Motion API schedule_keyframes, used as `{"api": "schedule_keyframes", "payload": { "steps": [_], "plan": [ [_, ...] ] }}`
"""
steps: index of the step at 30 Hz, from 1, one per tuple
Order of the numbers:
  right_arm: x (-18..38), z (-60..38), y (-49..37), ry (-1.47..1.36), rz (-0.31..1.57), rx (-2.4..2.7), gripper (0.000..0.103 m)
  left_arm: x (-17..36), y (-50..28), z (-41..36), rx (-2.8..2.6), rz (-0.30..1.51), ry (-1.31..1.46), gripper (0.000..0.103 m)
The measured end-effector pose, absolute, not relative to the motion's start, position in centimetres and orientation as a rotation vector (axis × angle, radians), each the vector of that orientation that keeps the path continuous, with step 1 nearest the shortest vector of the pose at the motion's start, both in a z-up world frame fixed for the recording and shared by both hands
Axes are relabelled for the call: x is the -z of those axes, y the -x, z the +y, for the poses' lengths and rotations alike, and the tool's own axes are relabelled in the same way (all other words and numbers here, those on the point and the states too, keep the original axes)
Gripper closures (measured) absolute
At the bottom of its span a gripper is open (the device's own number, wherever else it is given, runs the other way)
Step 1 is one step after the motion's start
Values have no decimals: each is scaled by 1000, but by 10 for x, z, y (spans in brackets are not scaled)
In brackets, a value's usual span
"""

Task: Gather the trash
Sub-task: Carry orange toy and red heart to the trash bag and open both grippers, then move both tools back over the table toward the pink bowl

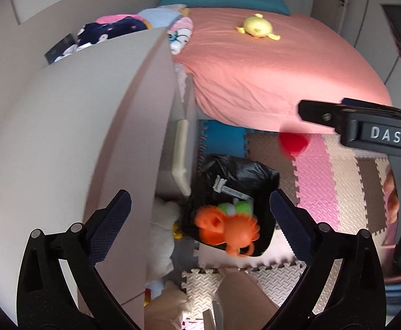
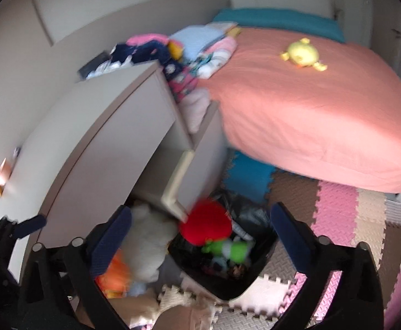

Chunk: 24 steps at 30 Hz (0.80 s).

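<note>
Bin: black-lined trash bin (image 1: 228, 200) on the foam puzzle floor mat (image 1: 321, 181), just beside the pale cabinet (image 1: 71, 148) and near the foot of the bed (image 1: 269, 74).
Bin contents: green toy (image 2: 228, 249), a white strip with a barcode (image 1: 229, 191), other small items too blurred to name.
Orange toy: orange plastic toy (image 1: 228, 227) at the bin's near rim in the left view; whether it rests on the rim or is in mid-air is unclear.
Red object: red round object (image 2: 206, 222), blurred, over the bin's far-left corner in the right view.
Left claw: left claw (image 1: 200, 220) released, jaws spread wide on either side of the bin, nothing between the pads.
Right claw: right claw (image 2: 200, 236) released too, jaws wide, empty.
Bed: salmon sheet, 1 yellow plush (image 1: 256, 27) on top.
</note>
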State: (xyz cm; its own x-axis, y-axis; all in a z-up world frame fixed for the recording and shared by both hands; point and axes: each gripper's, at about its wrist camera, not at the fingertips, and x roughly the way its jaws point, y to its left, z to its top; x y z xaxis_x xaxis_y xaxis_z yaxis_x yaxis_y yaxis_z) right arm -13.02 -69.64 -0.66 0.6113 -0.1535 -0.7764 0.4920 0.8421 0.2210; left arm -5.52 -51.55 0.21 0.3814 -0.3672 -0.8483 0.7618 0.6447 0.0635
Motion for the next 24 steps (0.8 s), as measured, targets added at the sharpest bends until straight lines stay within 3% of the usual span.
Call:
{"api": "schedule_keyframes", "payload": {
  "steps": [24],
  "plan": [
    [-25,-616,76,-380,783,267,2,-31,1,-404,637,881,-352,5]
  ]
}}
